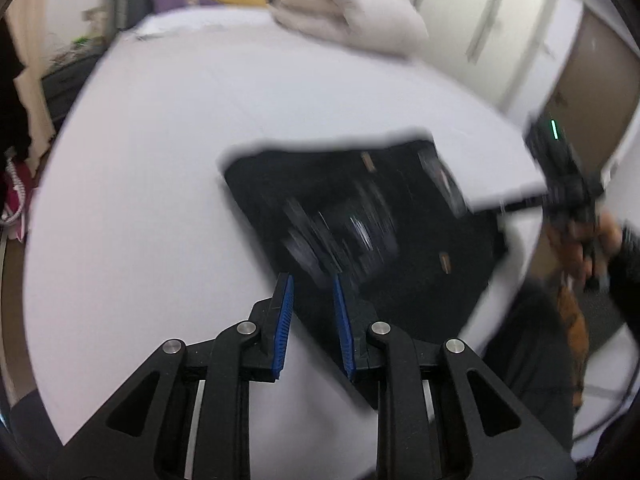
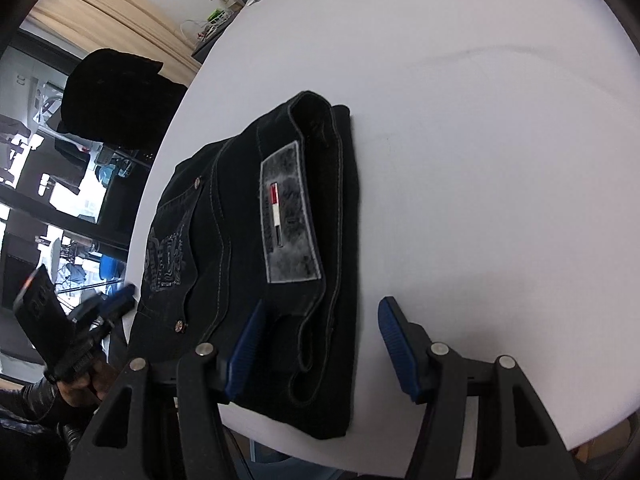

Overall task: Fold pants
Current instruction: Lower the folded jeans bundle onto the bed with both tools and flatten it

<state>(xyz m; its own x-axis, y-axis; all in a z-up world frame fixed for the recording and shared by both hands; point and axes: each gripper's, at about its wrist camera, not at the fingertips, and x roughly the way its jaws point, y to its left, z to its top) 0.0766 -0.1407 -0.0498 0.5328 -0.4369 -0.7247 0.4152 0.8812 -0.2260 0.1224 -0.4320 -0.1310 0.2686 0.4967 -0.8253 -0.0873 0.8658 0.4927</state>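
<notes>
Right wrist view: folded black pants (image 2: 256,248) on white bed (image 2: 480,160); both grippers' jaws released, grasping nothing.

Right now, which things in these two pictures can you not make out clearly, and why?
- Left wrist view: the pants are smeared by motion blur, so pocket stitching and patch cannot be read.
- Right wrist view: the text on the grey patch is too small to read.
- Right wrist view: the pants' near edge is hidden behind the right gripper.
- Right wrist view: the left gripper is blurred at the table edge; its jaws cannot be judged there.
</notes>
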